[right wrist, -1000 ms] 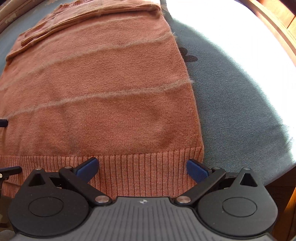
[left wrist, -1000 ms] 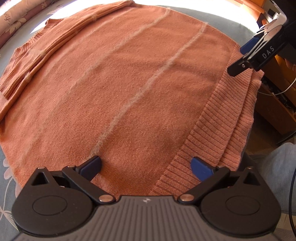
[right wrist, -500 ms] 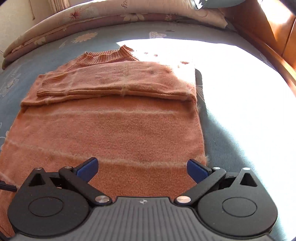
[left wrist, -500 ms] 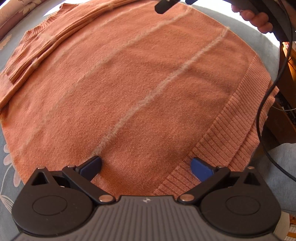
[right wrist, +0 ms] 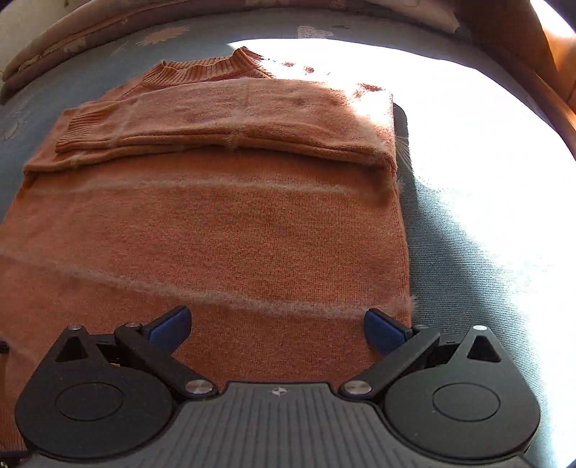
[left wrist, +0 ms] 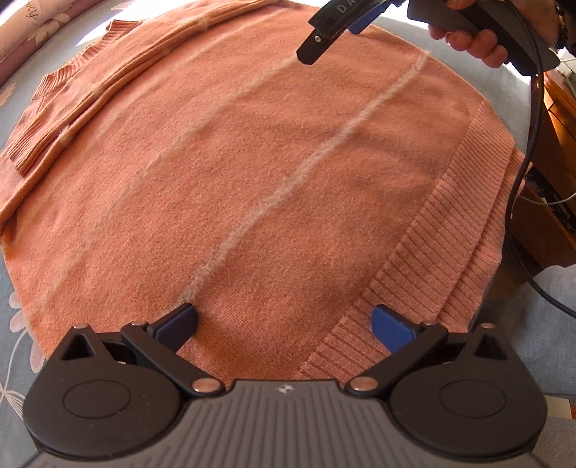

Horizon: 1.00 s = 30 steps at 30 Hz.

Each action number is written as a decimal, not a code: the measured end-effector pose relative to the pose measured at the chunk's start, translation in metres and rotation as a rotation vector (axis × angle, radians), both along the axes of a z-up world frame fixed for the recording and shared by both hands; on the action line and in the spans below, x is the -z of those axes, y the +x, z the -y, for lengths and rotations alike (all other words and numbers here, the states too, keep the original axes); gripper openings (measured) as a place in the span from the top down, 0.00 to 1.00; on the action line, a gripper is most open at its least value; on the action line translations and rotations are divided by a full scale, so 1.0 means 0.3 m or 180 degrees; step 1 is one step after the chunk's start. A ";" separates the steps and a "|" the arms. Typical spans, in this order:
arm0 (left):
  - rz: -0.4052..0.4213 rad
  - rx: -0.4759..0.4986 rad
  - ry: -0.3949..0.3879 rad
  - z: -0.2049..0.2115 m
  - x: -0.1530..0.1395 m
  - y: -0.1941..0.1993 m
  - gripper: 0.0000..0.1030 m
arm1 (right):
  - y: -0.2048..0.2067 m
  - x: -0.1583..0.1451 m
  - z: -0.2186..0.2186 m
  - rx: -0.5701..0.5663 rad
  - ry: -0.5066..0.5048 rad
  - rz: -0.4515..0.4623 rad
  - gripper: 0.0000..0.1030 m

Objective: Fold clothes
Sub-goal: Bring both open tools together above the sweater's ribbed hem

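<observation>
An orange knit sweater (left wrist: 252, 172) with pale fuzzy stripes lies flat on a blue bed, sleeves folded across its chest (right wrist: 230, 118) below the ribbed collar (right wrist: 201, 66). My left gripper (left wrist: 284, 324) hovers open over the sweater's lower body, close to the ribbed hem (left wrist: 432, 259). My right gripper (right wrist: 275, 325) is open above the sweater's right side, near a pale stripe (right wrist: 252, 298). From the left wrist camera, the right gripper (left wrist: 334, 32) shows at the top, held by a hand (left wrist: 478, 39). Neither holds cloth.
The blue floral bedsheet (right wrist: 468, 234) is sunlit and bare to the right of the sweater. A wooden bed frame (right wrist: 554, 72) runs along the far right. A black cable (left wrist: 518, 187) trails from the right gripper over the bed's edge. A pillow (left wrist: 32, 25) lies beyond the collar.
My right gripper rose from the hem's right corner and moved up along the sweater's right side toward the folded sleeves. The left gripper barely shifted.
</observation>
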State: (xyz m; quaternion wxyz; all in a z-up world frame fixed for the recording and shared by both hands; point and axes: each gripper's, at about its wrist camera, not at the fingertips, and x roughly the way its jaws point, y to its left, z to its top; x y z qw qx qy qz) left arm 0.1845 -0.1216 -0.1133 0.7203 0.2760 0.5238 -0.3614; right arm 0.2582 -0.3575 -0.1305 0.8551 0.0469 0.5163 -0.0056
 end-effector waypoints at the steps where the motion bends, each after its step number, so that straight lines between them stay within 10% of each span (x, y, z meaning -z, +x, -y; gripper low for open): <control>1: 0.0004 -0.0002 -0.0010 -0.003 -0.006 0.001 0.01 | 0.009 -0.009 -0.010 0.0004 0.0018 0.0005 0.00; 11: 0.0039 -0.0243 -0.0187 -0.068 -0.032 0.048 0.01 | 0.141 -0.091 -0.125 -0.0269 0.0120 0.0175 0.00; 30: 0.0805 0.0914 -0.0131 -0.070 -0.070 -0.154 0.01 | -0.012 -0.064 -0.315 -0.1720 -0.0018 0.0077 0.00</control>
